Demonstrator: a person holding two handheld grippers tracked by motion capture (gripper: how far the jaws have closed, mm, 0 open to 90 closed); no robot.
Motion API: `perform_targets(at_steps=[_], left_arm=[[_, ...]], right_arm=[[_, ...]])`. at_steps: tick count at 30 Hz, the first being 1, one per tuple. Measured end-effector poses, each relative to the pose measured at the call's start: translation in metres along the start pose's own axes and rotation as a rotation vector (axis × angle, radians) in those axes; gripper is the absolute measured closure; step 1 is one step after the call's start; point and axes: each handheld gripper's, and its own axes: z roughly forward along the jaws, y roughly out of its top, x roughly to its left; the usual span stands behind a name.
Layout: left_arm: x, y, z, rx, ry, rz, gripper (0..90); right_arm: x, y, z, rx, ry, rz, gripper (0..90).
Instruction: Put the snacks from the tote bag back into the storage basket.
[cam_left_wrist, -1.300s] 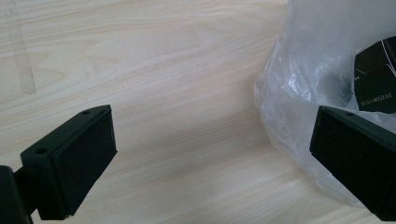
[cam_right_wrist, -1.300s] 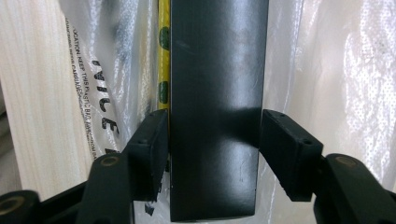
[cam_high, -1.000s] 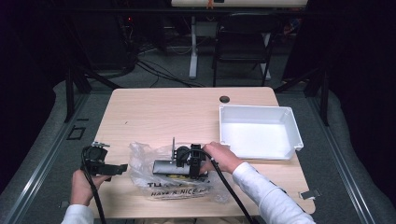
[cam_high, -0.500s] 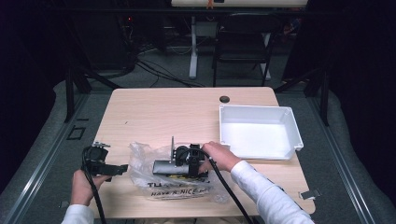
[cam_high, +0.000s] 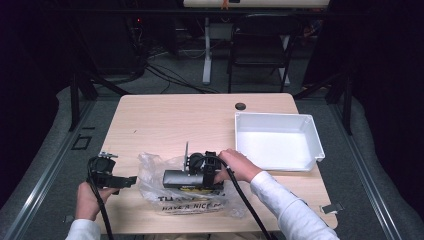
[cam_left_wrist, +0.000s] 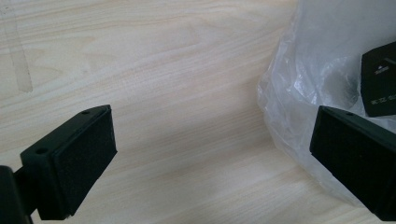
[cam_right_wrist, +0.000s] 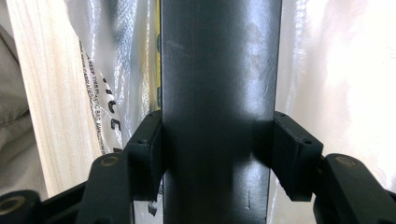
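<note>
Right gripper (cam_right_wrist: 217, 154): both pads pressed flat against the two long sides of a dark grey, smooth, box-shaped bar (cam_right_wrist: 217, 93), clamped on it. Left gripper (cam_left_wrist: 212, 158): jaws wide apart, bare wood between them, nothing held.

Dark grey bar: in the high view it sits lower centre of the frame (cam_high: 182, 178), long axis lying level, running left-right across the picture, free end pointing toward the left edge. In the right gripper view the same axis runs straight up the middle of the frame, from the jaws to the top edge. Surface is matte-to-satin with a soft sheen, a few faint scuffs and one small dent low down; edges straight, width even along the length. What the far end looks like cannot be told.

Under and around it: a crumpled clear plastic bag with black lettering (cam_high: 192, 192), lower centre of the high view; a yellow strip shows through the film at the left of the bar in the right gripper view. The bag's edge reaches in at the right of the left gripper view (cam_left_wrist: 303, 93), next to the right-hand jaw.

Light wooden table (cam_high: 165, 120) carries everything. White rectangular plastic tray (cam_high: 310, 135) at right of centre, well apart from the bag. Left gripper (cam_high: 107, 172) at lower left, near the bag's left edge.
</note>
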Motion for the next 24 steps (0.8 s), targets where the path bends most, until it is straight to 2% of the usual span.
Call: perform_targets(at_steps=[12,24], left_arm=[[0.002,-0.001,0.0,-0.004,0.002,-0.005,0.1],[0.0,0.001,0.002,-0.004,0.0,-0.003,0.1]], right_arm=[[-0.002,-0.006,-0.029,-0.056,-0.02,0.011,42.4],[-0.005,-0.018,-0.052,-0.07,-0.033,0.019,42.5]])
